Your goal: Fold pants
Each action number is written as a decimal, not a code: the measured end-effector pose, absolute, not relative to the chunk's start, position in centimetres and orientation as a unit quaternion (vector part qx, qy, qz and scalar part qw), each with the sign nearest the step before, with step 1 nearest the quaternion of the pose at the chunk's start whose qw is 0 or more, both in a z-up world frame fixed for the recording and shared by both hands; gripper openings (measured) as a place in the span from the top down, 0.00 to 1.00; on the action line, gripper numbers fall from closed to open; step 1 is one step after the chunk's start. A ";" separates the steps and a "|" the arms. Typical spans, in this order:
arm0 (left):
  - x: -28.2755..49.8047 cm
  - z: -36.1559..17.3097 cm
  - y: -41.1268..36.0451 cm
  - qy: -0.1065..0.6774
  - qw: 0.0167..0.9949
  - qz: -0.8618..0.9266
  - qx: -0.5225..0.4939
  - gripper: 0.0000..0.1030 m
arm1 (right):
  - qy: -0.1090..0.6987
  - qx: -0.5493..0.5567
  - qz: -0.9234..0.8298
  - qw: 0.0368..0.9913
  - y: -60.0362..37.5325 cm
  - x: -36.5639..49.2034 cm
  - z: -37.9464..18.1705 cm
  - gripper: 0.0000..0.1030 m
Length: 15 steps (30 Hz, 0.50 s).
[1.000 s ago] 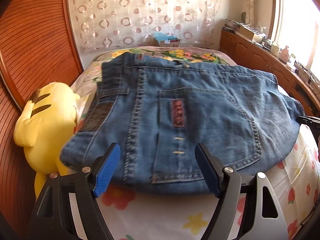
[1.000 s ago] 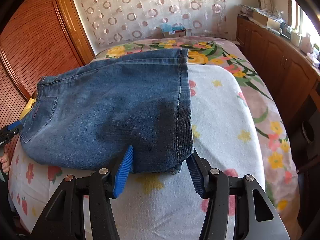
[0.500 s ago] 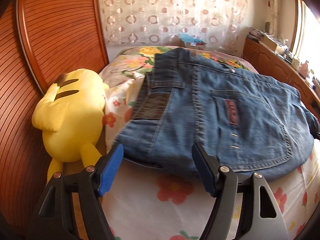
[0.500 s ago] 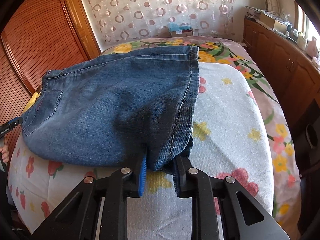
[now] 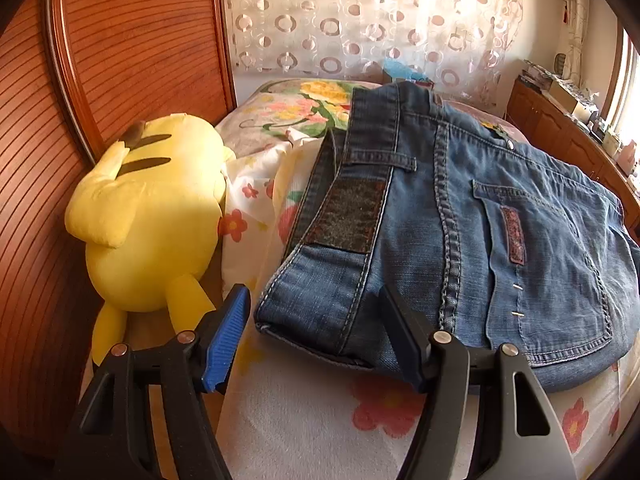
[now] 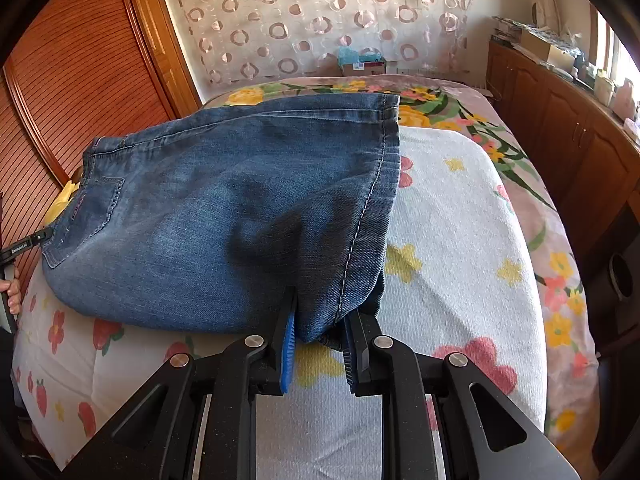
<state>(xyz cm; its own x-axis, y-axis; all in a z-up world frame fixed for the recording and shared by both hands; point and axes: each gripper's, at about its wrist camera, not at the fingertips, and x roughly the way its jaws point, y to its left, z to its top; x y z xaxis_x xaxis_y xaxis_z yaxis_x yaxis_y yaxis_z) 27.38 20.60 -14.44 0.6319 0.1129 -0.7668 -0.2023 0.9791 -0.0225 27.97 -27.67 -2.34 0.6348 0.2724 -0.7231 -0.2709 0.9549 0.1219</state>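
Blue denim pants point(image 5: 460, 216) lie folded on the flowered bed, waistband and back pocket toward the left wrist view. My left gripper point(image 5: 316, 340) is open, its blue-padded fingers on either side of the near waistband corner, not closed on it. In the right wrist view the pants point(image 6: 240, 208) spread across the bed with the hem end on the right. My right gripper point(image 6: 318, 344) is shut on the near hem corner of the pants, the cloth bunched between the pads.
A yellow plush toy point(image 5: 148, 216) lies at the bed's left edge against the wooden slatted wall point(image 5: 132, 40). Wooden cabinets point(image 6: 560, 128) run along the right side. A small box point(image 6: 360, 60) sits at the far end of the bed, by the curtain.
My right gripper closed on the hem corner of the pants. My left gripper moved left along the near edge to the waistband corner, staying open.
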 end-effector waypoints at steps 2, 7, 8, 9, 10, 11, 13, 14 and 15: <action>27.4 -14.6 20.7 0.420 0.901 0.086 -0.057 0.34 | 0.400 0.004 0.151 0.904 -27.7 28.0 -2.4 0.81; 26.9 -14.2 20.8 0.403 0.909 0.087 -0.067 0.54 | 0.398 0.012 0.153 0.904 -28.0 28.0 -2.5 0.81; 26.8 -14.1 20.6 0.400 0.910 0.086 -0.065 0.61 | 0.399 0.013 0.155 0.904 -28.1 28.0 -2.5 0.81; 26.7 -14.0 20.5 0.400 0.911 0.083 -0.065 0.68 | 0.399 0.013 0.157 0.903 -28.1 28.0 -2.5 0.83; 26.6 -13.8 20.4 0.398 0.911 0.084 -0.064 0.73 | 0.398 0.014 0.158 0.904 -28.1 28.0 -2.4 0.85; 26.6 -13.7 20.3 0.395 0.913 0.082 -0.062 0.77 | 0.397 0.016 0.160 0.904 -28.1 27.9 -2.3 0.86; 26.4 -13.3 19.9 0.392 0.915 0.078 -0.058 0.86 | 0.392 0.013 0.160 0.906 -28.1 27.7 -2.0 0.88; 26.3 -13.0 19.8 0.388 0.916 0.078 -0.058 0.87 | 0.387 0.012 0.159 0.908 -28.1 27.6 -1.8 0.88; 26.1 -12.7 19.7 0.384 0.918 0.079 -0.055 0.88 | 0.382 0.013 0.159 0.910 -28.2 27.5 -1.6 0.90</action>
<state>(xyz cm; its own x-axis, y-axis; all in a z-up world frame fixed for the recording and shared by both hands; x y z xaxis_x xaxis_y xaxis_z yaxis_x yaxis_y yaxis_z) 26.11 19.70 -12.66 0.6926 0.1028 -0.7140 -0.1870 0.9815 -0.0400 27.45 -28.20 -1.58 0.6578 0.2995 -0.6911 -0.2790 0.9492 0.1457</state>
